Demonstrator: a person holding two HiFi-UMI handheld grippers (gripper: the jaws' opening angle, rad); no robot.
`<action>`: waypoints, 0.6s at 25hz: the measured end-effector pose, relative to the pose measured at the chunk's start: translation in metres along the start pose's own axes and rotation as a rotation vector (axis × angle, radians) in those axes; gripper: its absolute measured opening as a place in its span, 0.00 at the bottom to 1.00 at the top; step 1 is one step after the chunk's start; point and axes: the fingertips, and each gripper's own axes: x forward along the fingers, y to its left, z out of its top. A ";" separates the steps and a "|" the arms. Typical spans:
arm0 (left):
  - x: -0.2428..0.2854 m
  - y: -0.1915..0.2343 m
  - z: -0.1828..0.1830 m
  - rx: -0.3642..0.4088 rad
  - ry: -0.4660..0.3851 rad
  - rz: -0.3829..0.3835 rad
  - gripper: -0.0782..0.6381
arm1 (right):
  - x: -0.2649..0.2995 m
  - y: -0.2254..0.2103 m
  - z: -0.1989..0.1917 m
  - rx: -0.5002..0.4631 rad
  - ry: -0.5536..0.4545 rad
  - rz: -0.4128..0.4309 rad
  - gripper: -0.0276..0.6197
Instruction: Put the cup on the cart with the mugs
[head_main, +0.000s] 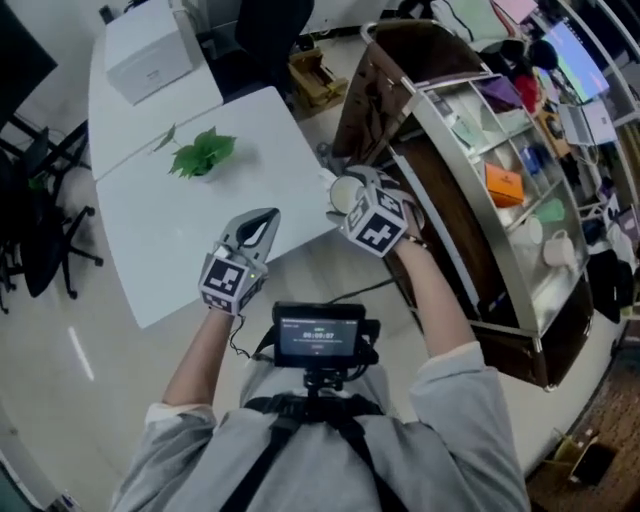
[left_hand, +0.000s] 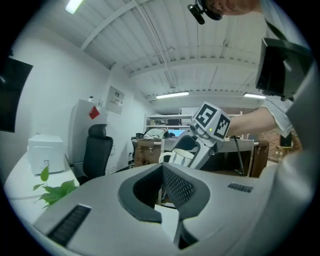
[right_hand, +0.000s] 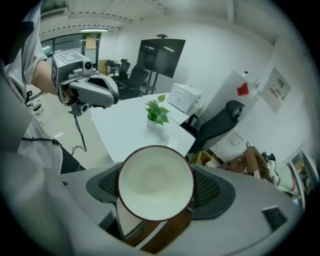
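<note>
Cup: a white cup (right_hand: 156, 182) with a dark red rim. It is up in the air, held by the right tongs. Its open top faces the right gripper view, and nothing is inside it.
Where the cup is: near the corner of the tabletop, between the tabletop and the cart. It is not on the cart yet.
Right tongs: the right tongs (head_main: 350, 192) are spread wide and clamped on the cup, one pad on each side.
Left tongs: the left tongs (head_main: 262, 230) are pressed together with nothing in them. They hang over the near edge of the tabletop, just beside the right tongs.
Cart: a brown cart (head_main: 380, 90) with shiny metal rails stands to the right of the tabletop. It has shelves with many small things on them.
Mugs: white mugs (head_main: 558, 249) sit on a cart shelf, well apart from the cup.
Tabletop: the white tabletop (head_main: 170, 240) is mostly bare.
Plant: a small green plant (head_main: 203, 152) stands on the tabletop, away from both tongs.
Box: a white box (head_main: 150, 50) sits at the far end.
Chair: a black chair (right_hand: 220, 122) stands past the tabletop.
Person: grey sleeves, with a small screen (head_main: 320, 335) on the chest.
</note>
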 end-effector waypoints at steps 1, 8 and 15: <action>0.011 -0.011 0.003 0.018 -0.007 -0.033 0.11 | -0.014 -0.006 -0.008 0.019 -0.011 -0.025 0.68; 0.088 -0.096 0.045 0.099 -0.070 -0.188 0.11 | -0.118 -0.050 -0.067 0.125 -0.101 -0.231 0.68; 0.148 -0.215 0.081 0.120 -0.114 -0.346 0.11 | -0.221 -0.077 -0.151 0.217 -0.131 -0.403 0.68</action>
